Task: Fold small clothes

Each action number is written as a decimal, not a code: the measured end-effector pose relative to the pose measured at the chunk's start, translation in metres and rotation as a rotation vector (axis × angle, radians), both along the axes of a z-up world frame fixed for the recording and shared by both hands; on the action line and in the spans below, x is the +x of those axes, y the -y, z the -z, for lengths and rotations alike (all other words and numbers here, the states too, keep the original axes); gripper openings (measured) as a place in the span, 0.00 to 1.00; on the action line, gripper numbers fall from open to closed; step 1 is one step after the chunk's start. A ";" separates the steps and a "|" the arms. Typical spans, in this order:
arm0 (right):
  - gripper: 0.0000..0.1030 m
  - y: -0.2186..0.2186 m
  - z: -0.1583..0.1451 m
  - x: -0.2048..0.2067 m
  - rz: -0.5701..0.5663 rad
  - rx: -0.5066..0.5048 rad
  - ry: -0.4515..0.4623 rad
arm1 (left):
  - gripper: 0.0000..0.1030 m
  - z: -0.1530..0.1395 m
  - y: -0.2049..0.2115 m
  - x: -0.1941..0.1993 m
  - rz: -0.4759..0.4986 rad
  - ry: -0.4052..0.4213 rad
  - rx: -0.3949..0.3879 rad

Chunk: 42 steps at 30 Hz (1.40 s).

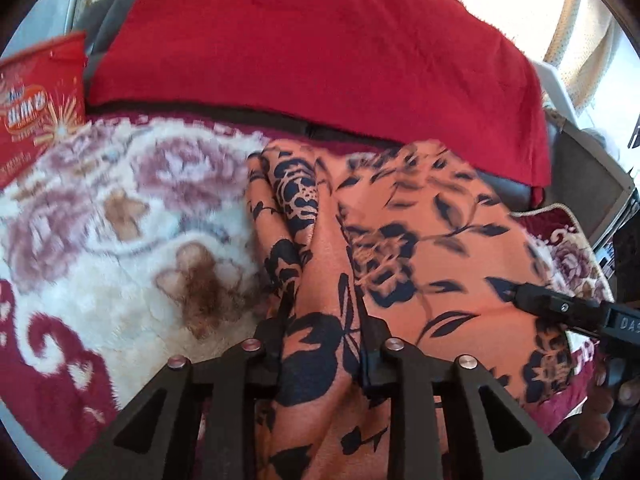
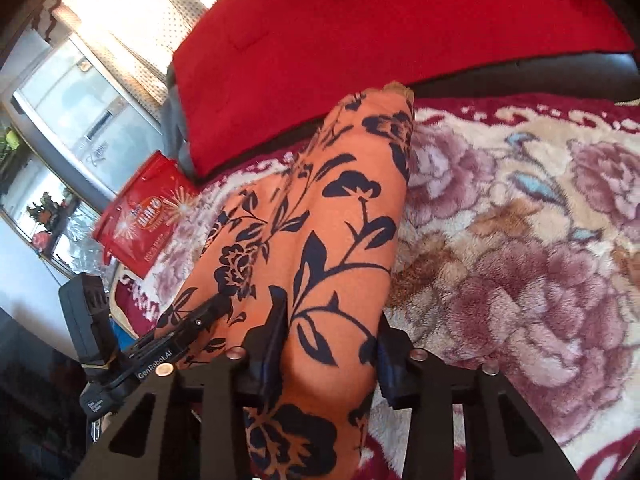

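An orange garment with a dark blue flower print [image 1: 404, 240] lies on a plush floral blanket [image 1: 120, 220]. My left gripper [image 1: 322, 312] is shut on a bunched fold of the garment at its near edge. The cloth runs up between the fingers. My right gripper [image 2: 330, 320] is shut on another fold of the same garment [image 2: 320, 220], which stretches away in a long folded strip. The right gripper's fingertip [image 1: 520, 294] shows at the right of the left wrist view, resting on the cloth. The left gripper [image 2: 200, 320] shows at the lower left of the right wrist view.
A red blanket [image 1: 320, 48] covers a dark sofa back behind the garment. A red snack bag [image 1: 40, 100] stands at the left, also in the right wrist view [image 2: 144, 216]. A glass cabinet [image 2: 68, 100] stands further left.
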State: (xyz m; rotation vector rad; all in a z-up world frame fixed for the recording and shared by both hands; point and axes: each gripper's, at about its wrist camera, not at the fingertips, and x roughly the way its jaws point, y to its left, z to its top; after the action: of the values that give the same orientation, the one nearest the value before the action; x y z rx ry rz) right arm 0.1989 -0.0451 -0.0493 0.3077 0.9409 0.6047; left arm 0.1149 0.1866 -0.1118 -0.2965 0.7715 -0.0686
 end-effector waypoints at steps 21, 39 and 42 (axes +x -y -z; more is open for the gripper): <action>0.95 0.177 -0.019 -0.003 0.293 0.117 -0.053 | 0.49 -0.027 0.041 0.022 -0.024 0.038 0.030; 0.95 0.085 0.029 0.054 0.083 0.146 -0.230 | 0.81 -0.016 -0.013 0.031 0.006 0.003 -0.255; 0.95 0.081 0.034 0.054 0.082 0.140 -0.225 | 0.81 -0.018 -0.009 0.039 0.064 -0.048 -0.284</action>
State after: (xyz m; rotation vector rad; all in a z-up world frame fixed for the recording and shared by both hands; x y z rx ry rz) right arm 0.2533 -0.1261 -0.0833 0.5453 1.0979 0.5698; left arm 0.1538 0.1954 -0.0943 -0.5444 0.8189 -0.2328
